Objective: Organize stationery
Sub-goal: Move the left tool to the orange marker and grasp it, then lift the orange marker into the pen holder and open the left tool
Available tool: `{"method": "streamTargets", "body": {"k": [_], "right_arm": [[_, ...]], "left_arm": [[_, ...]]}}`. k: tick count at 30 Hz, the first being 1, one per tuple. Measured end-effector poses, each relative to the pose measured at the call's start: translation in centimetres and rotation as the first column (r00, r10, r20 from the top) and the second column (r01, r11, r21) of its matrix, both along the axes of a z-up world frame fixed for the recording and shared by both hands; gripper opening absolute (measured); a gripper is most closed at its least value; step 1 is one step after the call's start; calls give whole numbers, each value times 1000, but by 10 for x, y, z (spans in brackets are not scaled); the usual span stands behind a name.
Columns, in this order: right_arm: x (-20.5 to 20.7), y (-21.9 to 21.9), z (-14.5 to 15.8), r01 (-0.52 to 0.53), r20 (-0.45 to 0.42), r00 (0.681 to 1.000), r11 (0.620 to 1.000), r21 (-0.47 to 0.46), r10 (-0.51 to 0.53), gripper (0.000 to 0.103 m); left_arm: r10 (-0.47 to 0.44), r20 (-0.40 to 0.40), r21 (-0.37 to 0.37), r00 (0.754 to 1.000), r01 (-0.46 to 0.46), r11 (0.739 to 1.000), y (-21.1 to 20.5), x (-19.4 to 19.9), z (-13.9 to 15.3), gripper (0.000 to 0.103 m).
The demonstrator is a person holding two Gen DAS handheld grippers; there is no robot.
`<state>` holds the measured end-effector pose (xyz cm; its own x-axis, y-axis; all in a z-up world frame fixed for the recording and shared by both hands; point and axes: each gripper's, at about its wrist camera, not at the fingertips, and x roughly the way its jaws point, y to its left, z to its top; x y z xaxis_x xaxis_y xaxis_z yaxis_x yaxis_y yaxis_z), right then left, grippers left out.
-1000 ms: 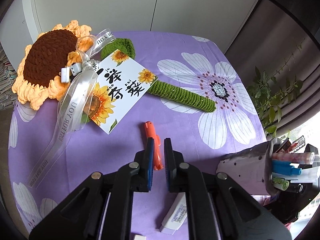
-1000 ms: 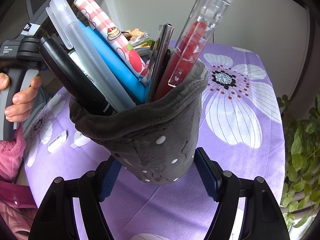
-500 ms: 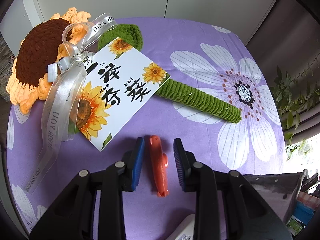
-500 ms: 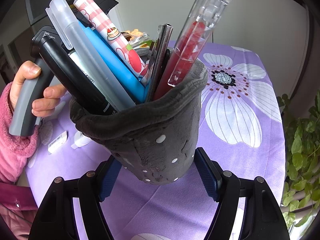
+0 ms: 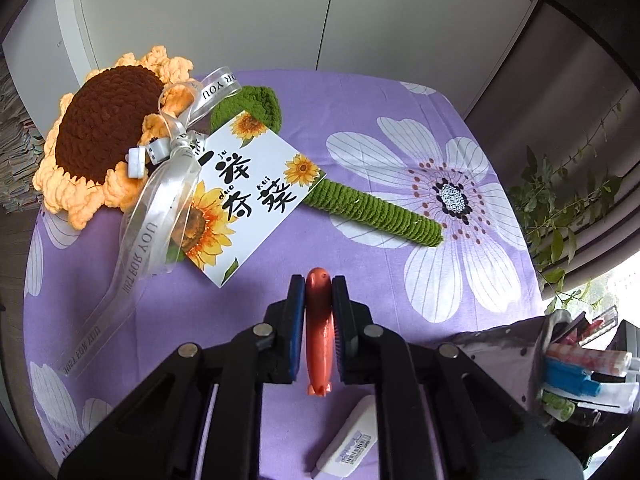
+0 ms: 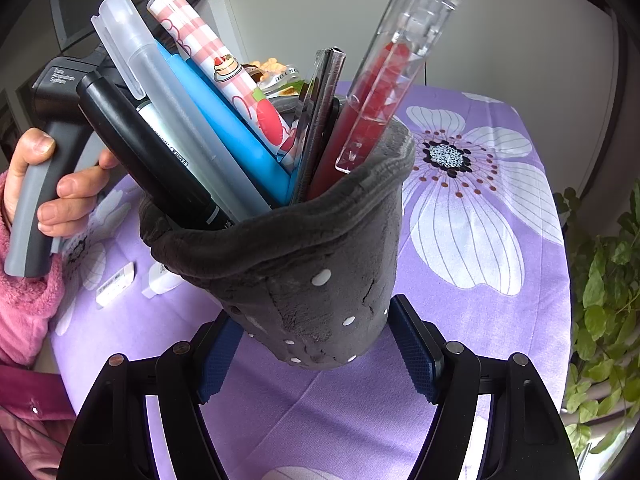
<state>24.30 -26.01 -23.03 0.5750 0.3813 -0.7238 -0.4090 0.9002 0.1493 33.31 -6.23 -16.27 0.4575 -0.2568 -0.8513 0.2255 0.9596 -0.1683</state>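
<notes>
Left claw (image 5: 319, 312) is clamped on the orange pen (image 5: 319, 336), its jaws having just closed in on it; the pen runs lengthwise between the blue pads, its rounded end poking out past the tips, and it looks lifted off the purple flowered tabletop (image 5: 360, 112). Just below it on the cloth lies a white eraser (image 5: 348, 442). At the far left lies a crocheted sunflower (image 5: 104, 136) with a ribbon and a white card (image 5: 248, 196); its green stem (image 5: 376, 212) stretches right.

Right claw (image 6: 316, 344) grips the grey pouch (image 6: 316, 264) from both sides, pads pressed into the soft wall, holding it upright and tilted slightly left. The pouch is packed with pens: a black marker (image 6: 144, 148), a frosted pen, a blue one (image 6: 224, 124), a pink checked one and a clear red one (image 6: 384, 72). To its left a hand (image 6: 48, 184) in a pink sleeve holds the other claw's handle. Two erasers (image 6: 116, 284) lie near the left edge.
</notes>
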Motion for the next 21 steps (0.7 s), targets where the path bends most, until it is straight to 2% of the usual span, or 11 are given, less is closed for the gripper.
{"method": "streamTargets", "body": {"k": [6, 9, 13, 17, 21], "right_arm": [[0, 0, 0, 0, 0, 1000, 1000, 0, 0, 74], [0, 0, 0, 0, 0, 1000, 1000, 0, 0, 74], [0, 1, 0, 0, 0, 1000, 1000, 0, 0, 74], [0, 0, 0, 0, 0, 1000, 1000, 0, 0, 74], [0, 0, 0, 0, 0, 1000, 1000, 0, 0, 74]], "left_arm": [[-19, 98, -71, 995, 26, 997, 8, -29, 44, 11], [-49, 159, -127, 986, 70, 989, 4, -48, 70, 11], [-112, 249, -180, 962, 160, 971, -11, -73, 106, 11], [-197, 304, -216, 932, 269, 939, -33, -92, 131, 11], [-256, 347, -185, 902, 333, 925, -60, -102, 139, 11]]}}
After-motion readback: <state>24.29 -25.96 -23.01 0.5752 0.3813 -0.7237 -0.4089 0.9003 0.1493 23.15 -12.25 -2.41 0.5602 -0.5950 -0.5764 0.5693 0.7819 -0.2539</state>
